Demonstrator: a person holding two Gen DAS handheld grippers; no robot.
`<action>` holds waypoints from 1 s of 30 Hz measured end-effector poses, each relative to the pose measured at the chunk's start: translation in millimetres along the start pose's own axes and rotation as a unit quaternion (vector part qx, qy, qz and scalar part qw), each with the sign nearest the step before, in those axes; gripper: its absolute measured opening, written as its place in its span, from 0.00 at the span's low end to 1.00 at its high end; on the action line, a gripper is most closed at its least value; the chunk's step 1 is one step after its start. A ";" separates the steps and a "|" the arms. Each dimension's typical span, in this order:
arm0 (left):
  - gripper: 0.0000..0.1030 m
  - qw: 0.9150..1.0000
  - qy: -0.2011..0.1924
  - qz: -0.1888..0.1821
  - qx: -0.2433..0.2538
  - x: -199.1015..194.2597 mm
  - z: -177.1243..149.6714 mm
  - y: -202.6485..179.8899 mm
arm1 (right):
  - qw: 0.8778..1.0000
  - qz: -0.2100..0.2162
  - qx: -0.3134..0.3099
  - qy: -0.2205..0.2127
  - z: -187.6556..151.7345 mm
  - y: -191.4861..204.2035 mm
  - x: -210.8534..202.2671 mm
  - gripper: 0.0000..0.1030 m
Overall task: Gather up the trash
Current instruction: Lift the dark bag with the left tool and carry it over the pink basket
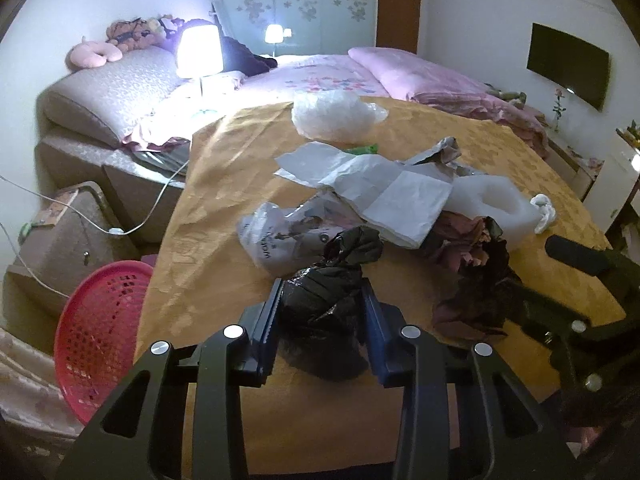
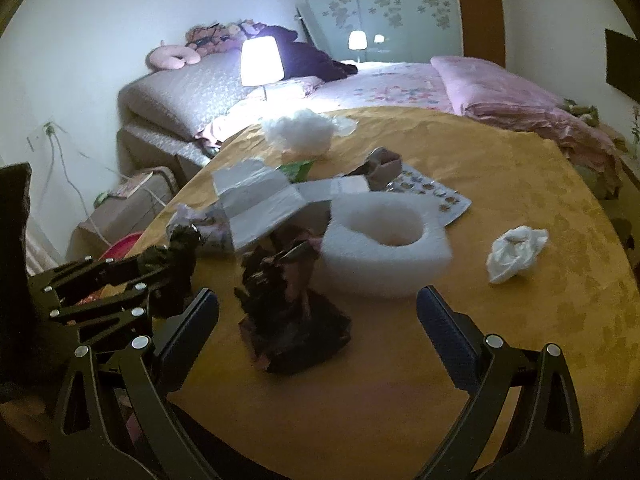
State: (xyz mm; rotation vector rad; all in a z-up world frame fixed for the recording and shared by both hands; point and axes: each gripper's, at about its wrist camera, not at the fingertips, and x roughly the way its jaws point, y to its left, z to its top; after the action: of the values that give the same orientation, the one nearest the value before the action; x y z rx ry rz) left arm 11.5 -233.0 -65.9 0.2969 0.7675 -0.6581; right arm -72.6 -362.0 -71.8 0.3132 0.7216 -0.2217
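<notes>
A wide counter (image 1: 248, 168) draped in a yellow-orange cloth carries the trash, with a bed (image 1: 320, 76) in pink covers beyond it and a lit lamp (image 1: 199, 51) at the bedside. A red plastic basket (image 1: 100, 340) sits below the counter's left edge.

Near the middle of the counter lies a heap of creased white paper (image 1: 384, 196), and just right of it a white foam block (image 2: 384, 240) with a round hollow. A clear crumpled plastic bag (image 1: 332, 114) rests at the far side. A dark maroon wad of wrapping (image 2: 288, 312) sits at the near side, and a small white tissue ball (image 2: 516, 252) lies apart on the right.

The left hand-held gripper (image 1: 322, 300) is pinching a crumpled black plastic bag (image 1: 328, 296), its blue pads pressed against both sides. The right hand-held gripper (image 2: 318, 312) is spread wide, its fingers on either side of the maroon wad without touching it.
</notes>
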 end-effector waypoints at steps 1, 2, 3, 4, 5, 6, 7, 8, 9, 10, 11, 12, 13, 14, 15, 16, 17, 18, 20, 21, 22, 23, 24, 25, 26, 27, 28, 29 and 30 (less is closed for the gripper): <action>0.34 1.000 0.000 0.002 0.000 -0.4 0.4 1.3 | 1.000 0.000 -0.002 0.003 -0.8 1.0 2.0 0.93; 0.34 1.000 0.000 0.005 0.000 -1.3 0.8 2.1 | 1.000 -0.001 -0.005 0.005 -1.6 1.9 3.9 0.93; 0.34 1.000 0.000 0.007 0.001 -1.9 0.5 3.2 | 1.000 -0.002 -0.007 0.007 -2.3 2.6 5.3 0.93; 0.34 1.000 -0.002 0.010 0.002 -3.3 0.9 3.9 | 1.000 -0.003 -0.009 0.007 -2.8 3.3 6.1 0.93; 0.34 1.000 -0.002 0.012 0.003 -3.7 0.6 5.3 | 1.000 -0.003 -0.011 0.009 -3.2 3.9 7.4 0.93; 0.34 1.000 -0.003 0.015 0.003 -4.6 0.6 6.0 | 1.000 -0.004 -0.013 0.010 -3.8 4.6 8.7 0.93; 0.34 1.000 -0.003 0.016 0.003 -4.8 0.4 6.8 | 1.000 -0.005 -0.016 0.011 -4.3 5.1 9.9 0.93; 0.34 1.000 -0.002 0.016 0.003 -5.4 0.5 7.8 | 1.000 -0.005 -0.018 0.012 -4.4 6.0 10.9 0.91; 0.34 1.000 -0.002 0.016 0.002 -5.8 -0.1 9.2 | 1.000 -0.004 -0.022 0.013 -5.1 6.8 12.1 0.88; 0.34 1.000 -0.001 0.016 0.001 -6.6 0.2 10.4 | 1.000 -0.002 -0.026 0.016 -5.2 8.7 14.1 0.86; 0.34 1.000 0.000 0.016 0.000 -7.2 -0.4 11.3 | 0.999 0.000 -0.031 0.018 -5.2 10.9 16.4 0.82; 0.34 1.000 0.000 0.017 0.000 -8.0 -0.8 12.3 | 0.999 0.000 -0.036 0.020 -5.1 13.3 18.7 0.78; 0.34 1.000 0.000 0.017 -0.001 -8.6 -1.4 12.9 | 0.999 0.000 -0.041 0.022 -5.8 14.5 20.3 0.75; 0.34 1.000 0.000 0.018 -0.002 -9.6 -2.3 14.0 | 0.999 0.000 -0.044 0.024 -6.2 16.6 22.2 0.72; 0.34 1.000 -0.001 0.018 -0.002 -10.8 -2.7 15.3 | 0.999 -0.001 -0.046 0.026 -6.9 18.7 24.0 0.68; 0.34 1.000 -0.001 0.019 -0.003 -11.4 -4.2 16.3 | 0.998 -0.001 -0.048 0.027 -7.3 19.2 24.9 0.65; 0.34 1.000 -0.002 0.020 -0.003 -12.3 -5.2 17.1 | 0.998 -0.002 -0.050 0.029 -7.4 20.0 25.9 0.60; 0.34 1.000 -0.002 0.020 -0.004 -13.7 -5.4 18.5 | 0.998 -0.002 -0.052 0.030 -7.3 20.6 26.3 0.57; 0.34 1.000 -0.003 0.020 -0.006 -15.5 -5.7 20.8 | 0.998 -0.003 -0.055 0.029 -8.4 22.2 25.2 0.54; 0.34 1.000 -0.003 0.020 -0.006 -16.2 -5.8 21.7 | 0.998 -0.003 -0.057 0.028 -8.6 23.0 24.9 0.53; 0.34 1.000 -0.002 0.021 -0.007 -16.9 -6.1 22.7 | 0.998 -0.003 -0.058 0.028 -8.7 23.8 24.2 0.52; 0.34 1.000 -0.002 0.021 -0.007 -17.7 -6.4 23.6 | 0.998 -0.003 -0.061 0.027 -8.8 24.8 23.3 0.51; 0.34 1.000 -0.002 0.022 -0.008 -18.8 -7.6 23.9 | 0.998 -0.003 -0.063 0.027 -8.9 25.7 22.9 0.50; 0.34 1.000 -0.001 0.022 -0.008 -20.3 -7.9 25.1 | 0.997 -0.002 -0.066 0.026 -8.9 27.4 21.4 0.49; 0.34 1.000 -0.001 0.022 -0.009 -21.7 -8.4 25.6 | 0.997 -0.001 -0.070 0.024 -8.7 29.6 19.5 0.49; 0.34 1.000 -0.001 0.023 -0.009 -23.8 -9.0 26.6 | 0.997 -0.001 -0.072 0.022 -8.4 32.6 18.7 0.48; 0.34 1.000 -0.002 0.024 -0.009 -25.5 -9.0 28.1 | 0.997 -0.001 -0.076 0.020 -7.8 35.3 16.7 0.48; 0.34 1.000 -0.002 0.024 -0.010 -27.2 -10.4 29.5 | 0.997 0.001 -0.078 0.018 -6.7 36.7 15.3 0.48; 0.34 1.000 -0.003 0.025 -0.011 -30.0 -10.4 31.6 | 0.997 0.003 -0.079 0.016 -5.6 38.6 13.0 0.48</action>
State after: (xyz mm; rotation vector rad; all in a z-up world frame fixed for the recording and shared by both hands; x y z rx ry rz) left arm 10.2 -190.8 -51.0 0.2921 0.7582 -0.6018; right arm -54.7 -325.3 -76.7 0.1684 0.7653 -0.1537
